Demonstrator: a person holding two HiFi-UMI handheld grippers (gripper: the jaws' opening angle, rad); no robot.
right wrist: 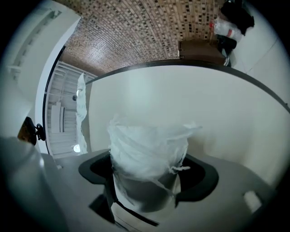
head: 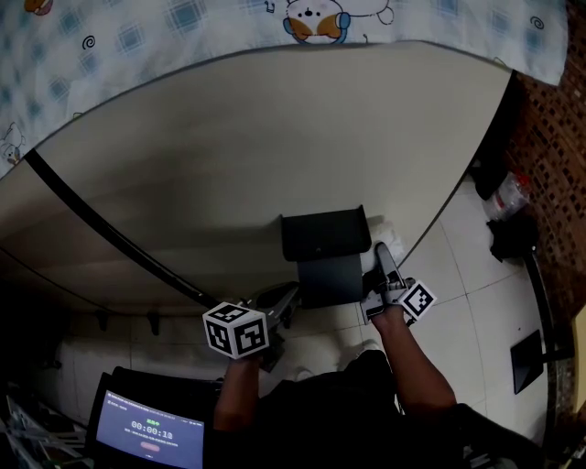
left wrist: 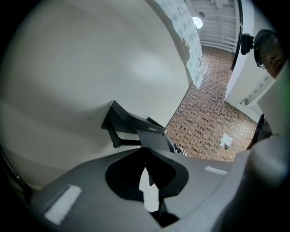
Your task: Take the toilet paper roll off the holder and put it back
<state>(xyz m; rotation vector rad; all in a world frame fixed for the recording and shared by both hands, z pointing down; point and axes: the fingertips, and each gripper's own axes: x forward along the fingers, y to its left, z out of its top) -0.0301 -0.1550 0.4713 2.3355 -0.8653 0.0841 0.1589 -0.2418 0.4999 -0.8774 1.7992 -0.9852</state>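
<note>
A black toilet paper holder (head: 320,240) is fixed to the pale wall (head: 275,137), with its flap hanging below the shelf. The white toilet paper roll (right wrist: 147,152), its outer sheets crumpled, fills the space between the jaws of my right gripper (right wrist: 147,179), which is shut on it. In the head view the roll (head: 377,231) sits at the holder's right end, with the right gripper (head: 383,275) just below it. My left gripper (head: 275,311) hangs shut and empty at the holder's lower left. From its own view, the left gripper (left wrist: 146,159) points at the holder (left wrist: 136,129).
A black bar (head: 101,224) runs diagonally down the wall on the left. A patterned cloth (head: 183,27) hangs over the wall's top edge. A screen with a timer (head: 146,429) sits at the lower left. Bags (head: 508,197) lie on the tiled floor at the right.
</note>
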